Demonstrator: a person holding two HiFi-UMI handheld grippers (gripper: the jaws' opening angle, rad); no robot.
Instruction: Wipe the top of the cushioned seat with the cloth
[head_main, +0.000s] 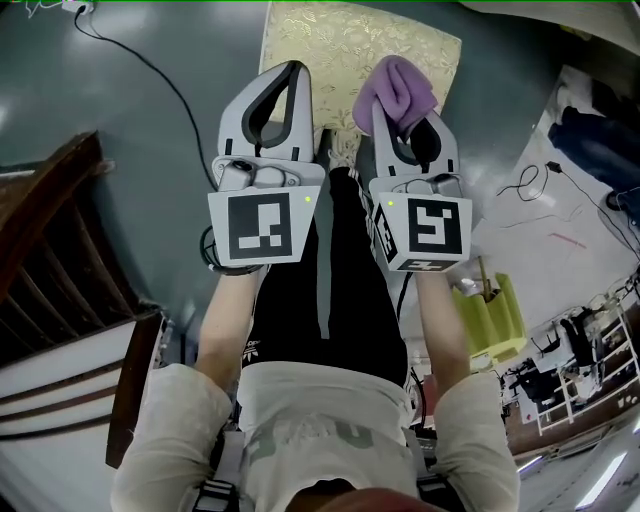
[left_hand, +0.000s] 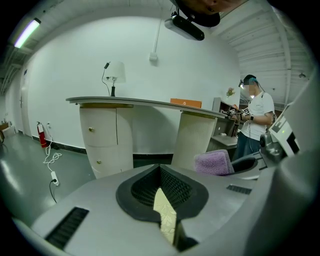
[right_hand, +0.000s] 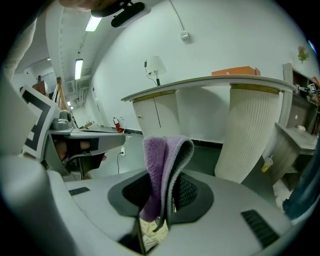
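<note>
– While I look down through the head view, what do you want first?

– The tools, and where the cloth is.

– I have the left gripper (head_main: 283, 82) and the right gripper (head_main: 408, 100) held side by side above my black trousers (head_main: 330, 290). The purple cloth (head_main: 398, 88) is bunched at the right one's tip. The gold-patterned cushioned seat (head_main: 335, 45) lies on the grey floor (head_main: 150, 110) beneath both tips, and the cloth overlaps its right part. I cannot tell if it touches.

– And the left gripper view?

– Its jaws are pressed together with nothing between them. Only a sliver of the seat (left_hand: 165, 216) shows through the slit behind the tips. The cloth (left_hand: 213, 162) sits just to the right, and a curved counter (left_hand: 145, 103) with a lamp (left_hand: 116, 73) stands beyond.

– Right gripper view?

– Its jaws pinch the cloth (right_hand: 161, 167), which stands up in a fold above them, with the seat (right_hand: 150, 233) showing below.
</note>
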